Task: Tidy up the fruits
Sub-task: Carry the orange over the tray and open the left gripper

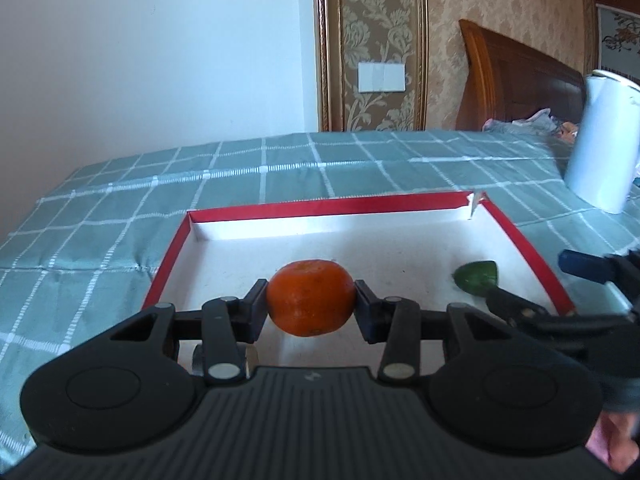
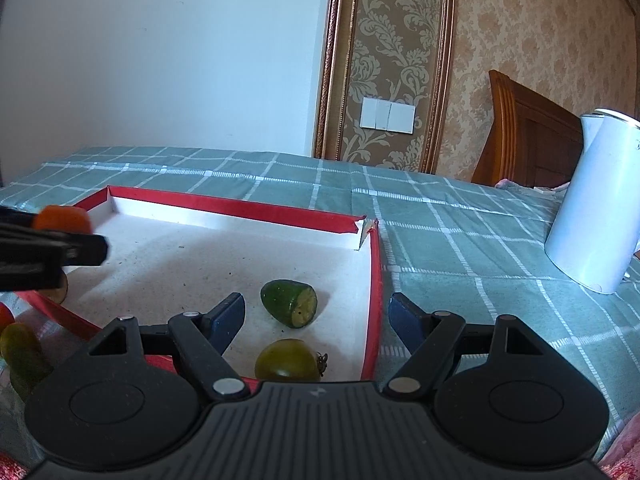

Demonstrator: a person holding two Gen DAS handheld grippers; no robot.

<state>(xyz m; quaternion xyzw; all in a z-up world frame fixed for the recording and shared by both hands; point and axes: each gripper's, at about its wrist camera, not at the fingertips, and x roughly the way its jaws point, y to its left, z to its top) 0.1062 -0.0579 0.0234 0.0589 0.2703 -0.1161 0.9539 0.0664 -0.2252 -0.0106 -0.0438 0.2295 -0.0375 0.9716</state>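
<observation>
My left gripper [image 1: 311,305] is shut on an orange tangerine [image 1: 311,298], held above the white floor of a red-rimmed tray [image 1: 320,203]. From the right wrist view the same tangerine [image 2: 63,219] shows at the far left between the left gripper's dark fingers [image 2: 86,249]. My right gripper [image 2: 317,320] stands open over the tray's [image 2: 376,280] near right corner, nothing pressed between its pads. A cut green cucumber piece [image 2: 289,303] lies in the tray just beyond it, and a green tomato [image 2: 289,360] sits below the gripper. The cucumber piece [image 1: 477,277] also shows in the left wrist view.
A white kettle [image 2: 592,204] stands on the green checked tablecloth [image 2: 460,240] to the right of the tray. A yellowish fruit [image 2: 22,350] and a bit of something red lie outside the tray's near left edge. A wooden headboard [image 1: 516,80] rises behind the table.
</observation>
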